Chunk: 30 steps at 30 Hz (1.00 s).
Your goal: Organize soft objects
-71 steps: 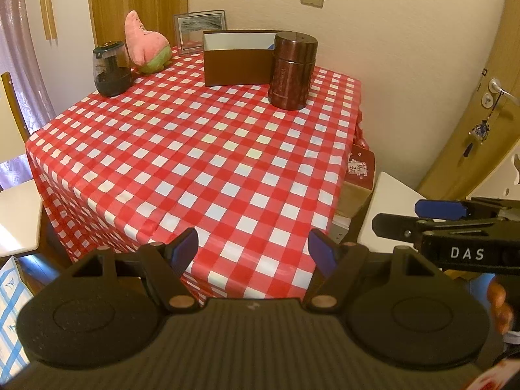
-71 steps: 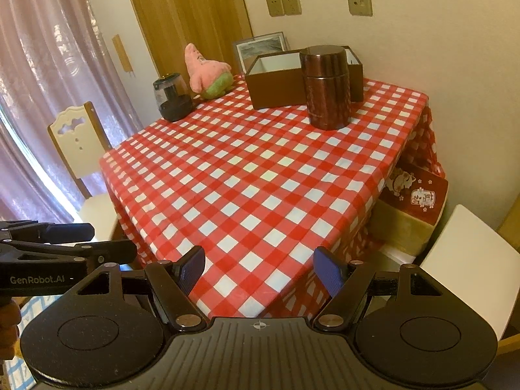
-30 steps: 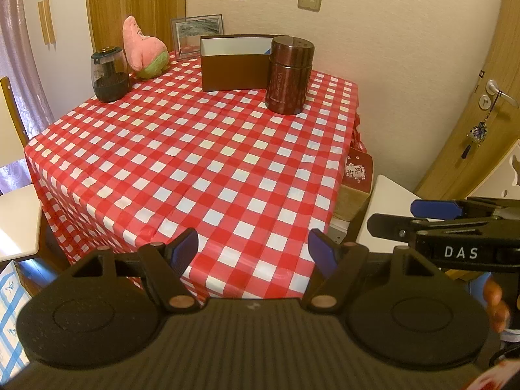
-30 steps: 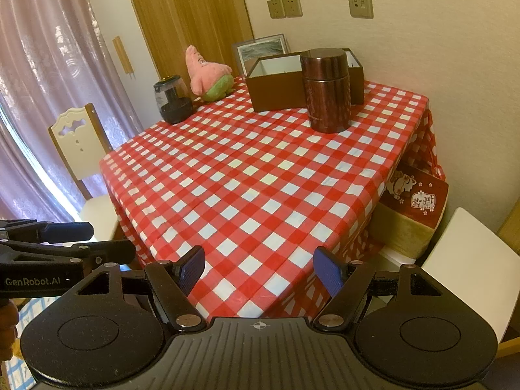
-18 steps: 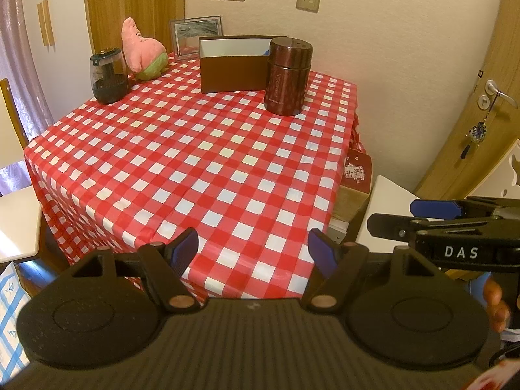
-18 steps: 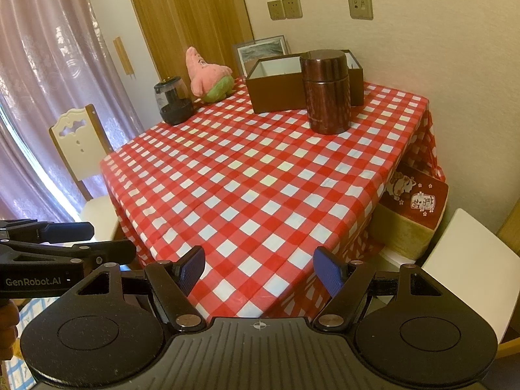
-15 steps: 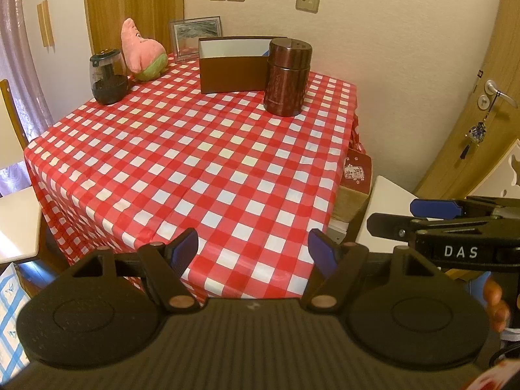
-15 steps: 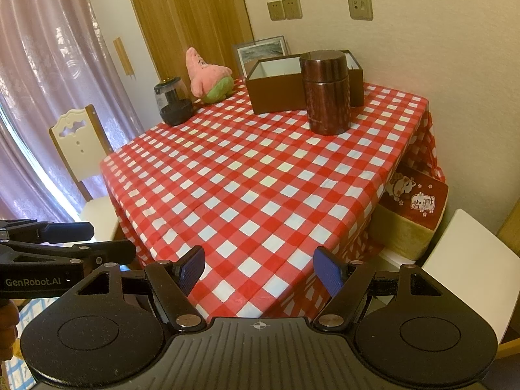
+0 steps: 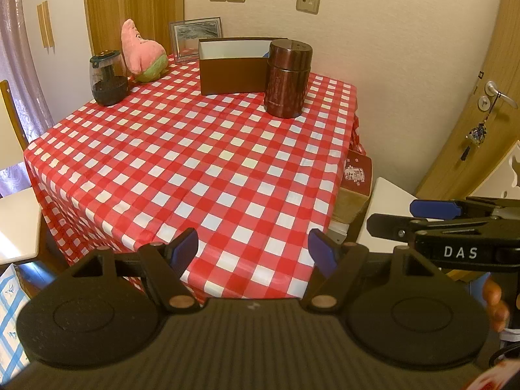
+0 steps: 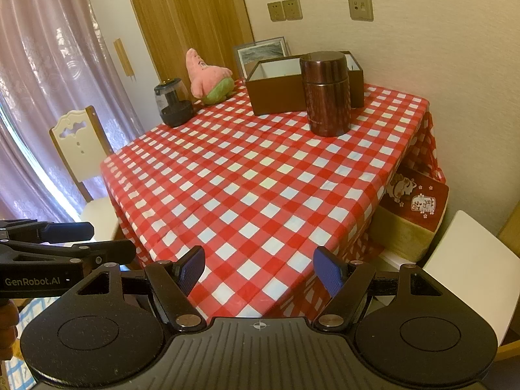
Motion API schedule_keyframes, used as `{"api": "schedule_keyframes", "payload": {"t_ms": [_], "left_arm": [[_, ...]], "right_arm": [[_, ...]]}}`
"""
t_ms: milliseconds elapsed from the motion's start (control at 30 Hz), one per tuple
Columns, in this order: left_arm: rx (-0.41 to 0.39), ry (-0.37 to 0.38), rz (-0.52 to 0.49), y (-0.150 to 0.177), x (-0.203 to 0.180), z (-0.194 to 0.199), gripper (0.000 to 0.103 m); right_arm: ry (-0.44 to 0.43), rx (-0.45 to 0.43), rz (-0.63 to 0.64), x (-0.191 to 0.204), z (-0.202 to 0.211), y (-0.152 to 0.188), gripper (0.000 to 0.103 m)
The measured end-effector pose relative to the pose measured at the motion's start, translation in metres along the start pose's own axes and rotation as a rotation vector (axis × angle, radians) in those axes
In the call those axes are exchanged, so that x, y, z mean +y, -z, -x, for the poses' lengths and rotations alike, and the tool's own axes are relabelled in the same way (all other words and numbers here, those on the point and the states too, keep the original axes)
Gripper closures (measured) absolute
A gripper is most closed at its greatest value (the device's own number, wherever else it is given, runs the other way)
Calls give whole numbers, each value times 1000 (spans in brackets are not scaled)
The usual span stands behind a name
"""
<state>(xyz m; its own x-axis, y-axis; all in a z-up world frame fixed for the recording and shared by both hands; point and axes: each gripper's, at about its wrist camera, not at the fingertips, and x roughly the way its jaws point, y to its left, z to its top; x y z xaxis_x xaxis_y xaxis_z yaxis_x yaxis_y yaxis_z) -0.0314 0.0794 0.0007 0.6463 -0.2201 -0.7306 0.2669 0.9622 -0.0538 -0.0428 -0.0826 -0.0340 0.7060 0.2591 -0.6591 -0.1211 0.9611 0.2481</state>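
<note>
Plush toy (image 9: 143, 54) near tablecloth's (image 9: 201, 162) far edge

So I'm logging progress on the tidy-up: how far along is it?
Nothing looks done yet. The pink plush toy sits on the checked tablecloth at the far corner, beside the dark jar and outside the brown box. Nothing is in hand: the left gripper and right gripper are open and empty at the near edge. Left: reach the toy and, probably, box it.
</note>
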Motion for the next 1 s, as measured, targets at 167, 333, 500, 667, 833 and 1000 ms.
{"api": "schedule_keyframes", "payload": {"t_ms": [167, 333, 500, 667, 833, 1000], "left_arm": [[-1, 1, -2, -5, 0, -1, 30], [-2, 0, -1, -4, 0, -1, 30], [-3, 0, -2, -8, 0, -2, 30], [-3, 2, -3, -6, 1, -1, 30], [-2, 2, -3, -5, 1, -2, 30], [-4, 3, -10, -13, -1, -6, 30]], "right_arm": [[-1, -1, 1, -1, 0, 0, 30], [-2, -1, 0, -1, 0, -1, 30], [-2, -1, 0, -1, -1, -1, 30], [-2, -1, 0, -1, -2, -1, 30], [-2, -2, 0, -1, -3, -1, 30], [-2, -1, 0, -3, -4, -1, 30]]}}
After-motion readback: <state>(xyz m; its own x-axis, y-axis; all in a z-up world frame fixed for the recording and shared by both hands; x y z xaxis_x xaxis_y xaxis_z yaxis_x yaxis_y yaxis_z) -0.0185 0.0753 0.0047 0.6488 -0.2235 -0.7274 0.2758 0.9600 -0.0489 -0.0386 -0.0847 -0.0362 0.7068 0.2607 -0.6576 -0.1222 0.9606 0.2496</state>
